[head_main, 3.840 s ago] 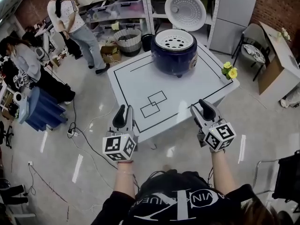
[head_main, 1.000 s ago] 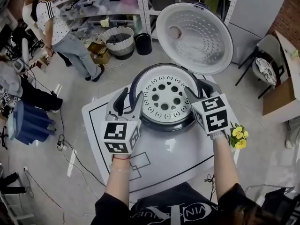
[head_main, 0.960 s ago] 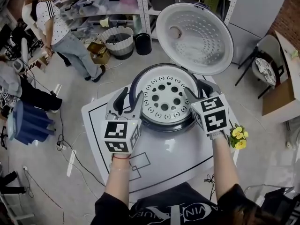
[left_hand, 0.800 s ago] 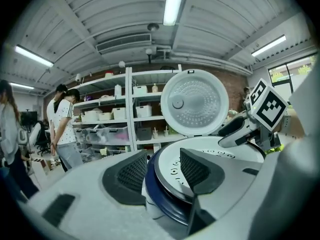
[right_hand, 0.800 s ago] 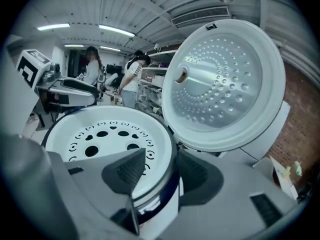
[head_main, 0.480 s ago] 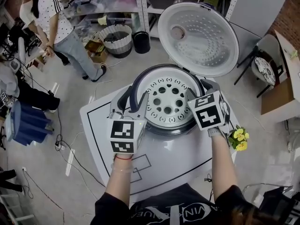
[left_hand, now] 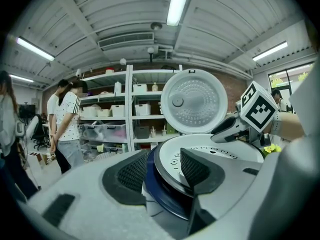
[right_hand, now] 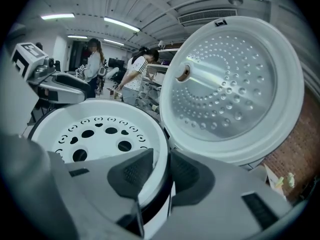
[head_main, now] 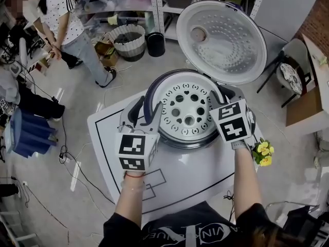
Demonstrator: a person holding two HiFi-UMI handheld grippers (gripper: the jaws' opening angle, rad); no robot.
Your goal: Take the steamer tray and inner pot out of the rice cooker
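The rice cooker [head_main: 152, 94] stands on the table with its lid [head_main: 221, 40] swung up. The white perforated steamer tray [head_main: 187, 109] sits in its top; the inner pot is hidden beneath it. My left gripper [head_main: 146, 109] is open and straddles the cooker's left rim [left_hand: 160, 176], one pad outside the blue wall and one over the tray edge. My right gripper [head_main: 222, 94] straddles the tray's right rim [right_hand: 159, 149]. Its jaws are closing, with the rim between the pads and a thin dark gap showing at the outer pad.
The white table [head_main: 190, 174] carries black marked lines, and yellow flowers [head_main: 262, 151] stand at its right edge. Behind the cooker are shelves, a basket [head_main: 128, 40] and a black bin [head_main: 155, 44]. A person [head_main: 67, 14] stands far left and a chair [head_main: 290, 71] at right.
Both grippers came from the table's near edge up to the cooker. Within the last second the right jaws narrowed around the tray's rim, and the left gripper barely shifted.
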